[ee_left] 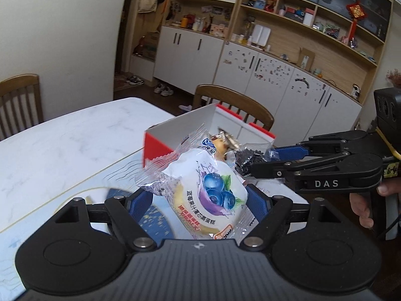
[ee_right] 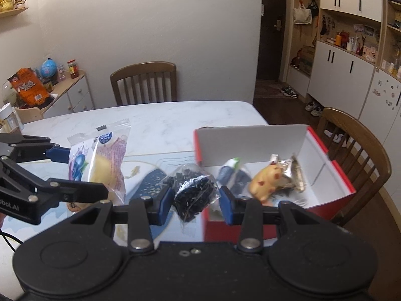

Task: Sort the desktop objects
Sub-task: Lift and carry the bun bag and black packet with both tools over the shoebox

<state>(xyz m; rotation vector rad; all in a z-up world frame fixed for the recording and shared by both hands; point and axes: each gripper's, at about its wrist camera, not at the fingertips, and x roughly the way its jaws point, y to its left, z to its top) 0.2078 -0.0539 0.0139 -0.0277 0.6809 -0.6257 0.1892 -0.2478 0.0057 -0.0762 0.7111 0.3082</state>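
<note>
Over the marble worktop (ee_right: 155,118), both grippers are loaded up. Left gripper (ee_left: 198,200) has its blue pads spread pretty wide, clamped on a blueberry cake packet (ee_left: 208,190), which hangs in the air above a blue patterned mat (ee_left: 155,220). Right gripper (ee_right: 196,200) is much narrower, pinching a clear bag of small black bits (ee_right: 194,195), right beside the near corner of the red-and-white box (ee_right: 333,173). That box sits open on the worktop with a few wrapped snacks (ee_right: 270,180) already inside. Wooden chair (ee_right: 144,82) behind the worktop.
</note>
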